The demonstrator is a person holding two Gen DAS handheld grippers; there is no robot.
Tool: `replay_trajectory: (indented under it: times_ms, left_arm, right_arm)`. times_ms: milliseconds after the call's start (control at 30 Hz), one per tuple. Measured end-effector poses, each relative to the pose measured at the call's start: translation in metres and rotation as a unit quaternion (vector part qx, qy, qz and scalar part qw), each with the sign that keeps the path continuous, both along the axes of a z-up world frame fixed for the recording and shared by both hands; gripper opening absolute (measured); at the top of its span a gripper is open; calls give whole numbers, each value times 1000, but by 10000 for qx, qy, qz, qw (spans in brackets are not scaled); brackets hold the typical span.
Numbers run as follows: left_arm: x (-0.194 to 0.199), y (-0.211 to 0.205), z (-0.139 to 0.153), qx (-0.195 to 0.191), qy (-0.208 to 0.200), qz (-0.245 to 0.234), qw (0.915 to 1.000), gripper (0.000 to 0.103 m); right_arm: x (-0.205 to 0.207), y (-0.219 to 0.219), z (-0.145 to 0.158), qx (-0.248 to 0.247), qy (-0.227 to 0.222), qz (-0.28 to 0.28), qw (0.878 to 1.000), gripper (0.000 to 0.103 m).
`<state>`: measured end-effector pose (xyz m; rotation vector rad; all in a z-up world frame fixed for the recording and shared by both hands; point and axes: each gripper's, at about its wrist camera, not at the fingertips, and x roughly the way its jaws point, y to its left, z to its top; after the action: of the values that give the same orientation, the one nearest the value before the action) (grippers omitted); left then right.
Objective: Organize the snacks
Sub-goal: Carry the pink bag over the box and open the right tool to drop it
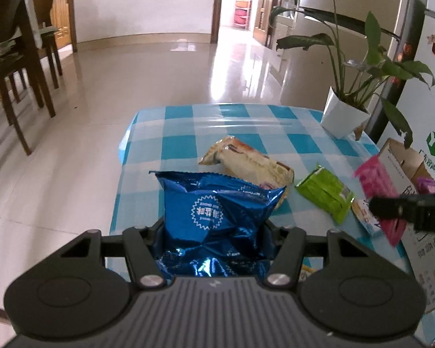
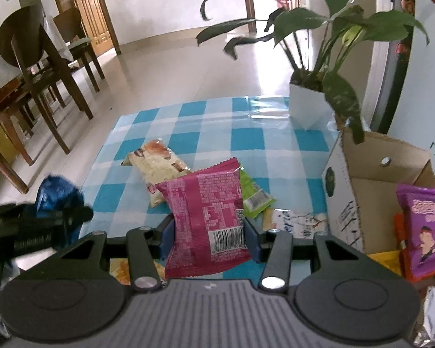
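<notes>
My left gripper point(image 1: 214, 232) is shut on a shiny blue snack bag point(image 1: 217, 217), held up over the near left part of the checkered table point(image 1: 240, 133). My right gripper point(image 2: 210, 232) is shut on a pink snack packet point(image 2: 208, 217), barcode side facing the camera, lifted above the table. On the cloth lie a beige bread packet point(image 1: 246, 162), a green packet point(image 1: 326, 195) and a small white-blue packet point(image 2: 295, 221). The open cardboard box point(image 2: 371, 185) at the right holds a purple packet point(image 2: 426, 226) and other snacks.
A potted plant in a white pot point(image 2: 307, 107) stands at the table's far right corner, its leaves hanging over the box. A white appliance point(image 1: 432, 116) rises behind the box. Wooden chairs point(image 2: 40, 66) stand on the tiled floor to the left.
</notes>
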<state>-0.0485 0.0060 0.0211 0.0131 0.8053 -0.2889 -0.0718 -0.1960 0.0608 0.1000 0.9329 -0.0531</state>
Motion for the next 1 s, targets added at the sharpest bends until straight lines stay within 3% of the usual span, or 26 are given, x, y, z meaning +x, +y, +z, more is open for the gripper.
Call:
replay_trajectory:
  times_ms: [333, 1000]
  left_arm:
    - [-38, -19, 34, -325, -273, 304, 9986, 59]
    - [-81, -148, 64, -616, -373, -929, 9931, 59]
  right_arm:
    - [-19, -28, 27, -19, -273, -265, 9993, 54]
    - [-92, -120, 67, -324, -700, -1078, 9912, 55]
